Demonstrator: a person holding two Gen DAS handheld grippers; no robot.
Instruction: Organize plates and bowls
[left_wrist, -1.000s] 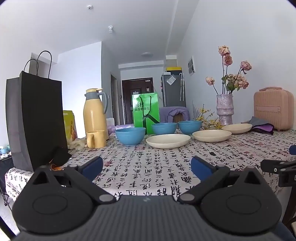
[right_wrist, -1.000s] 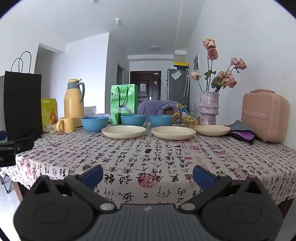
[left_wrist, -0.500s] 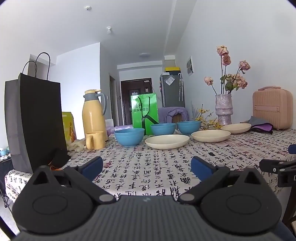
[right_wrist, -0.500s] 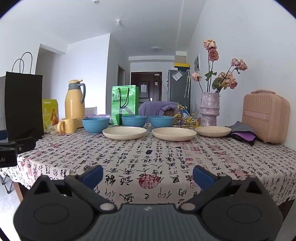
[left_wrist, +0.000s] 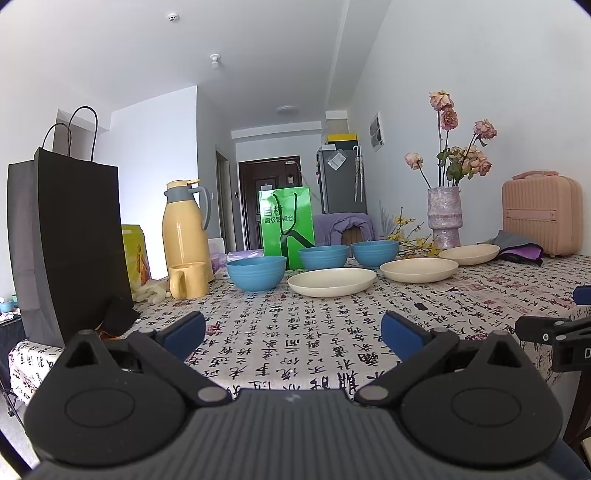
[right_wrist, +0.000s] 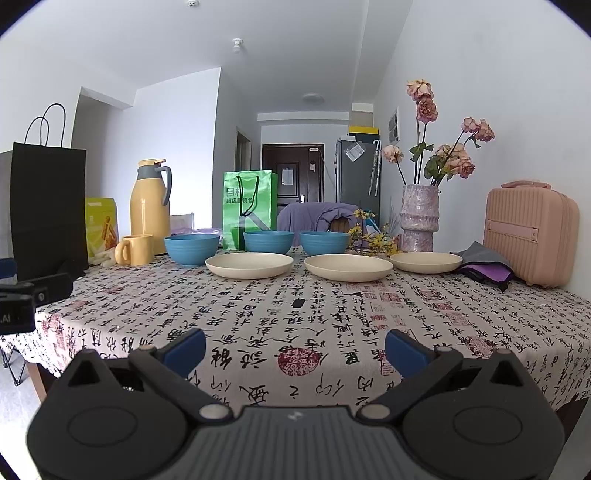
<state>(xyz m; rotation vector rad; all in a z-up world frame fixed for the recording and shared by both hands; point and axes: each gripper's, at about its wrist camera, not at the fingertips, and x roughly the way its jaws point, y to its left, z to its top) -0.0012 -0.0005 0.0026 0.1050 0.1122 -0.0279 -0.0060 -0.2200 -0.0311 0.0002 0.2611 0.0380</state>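
White walls (right_wrist: 498, 92) and a white ceiling (right_wrist: 184, 44) enclosed a bright room. Ahead of the fingers stood a table under a calligraphy-print cloth (right_wrist: 258, 314). Far beyond it, a narrow hallway ended at a dark door (right_wrist: 291, 177), with a grey refrigerator (right_wrist: 356, 173) just right of it.

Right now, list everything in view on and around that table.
bowls: three, blue, back row
plates: three, cream, in front of bowls
mug: one, yellow, left of bowls
thermos: one, yellow, behind mug
black bag: one, far left
green bag: one, behind bowls
vase: one, pinkish, dried roses
case: one, pink, far right
tablecloth: one, calligraphy print
left gripper: open, empty
right gripper: open, empty
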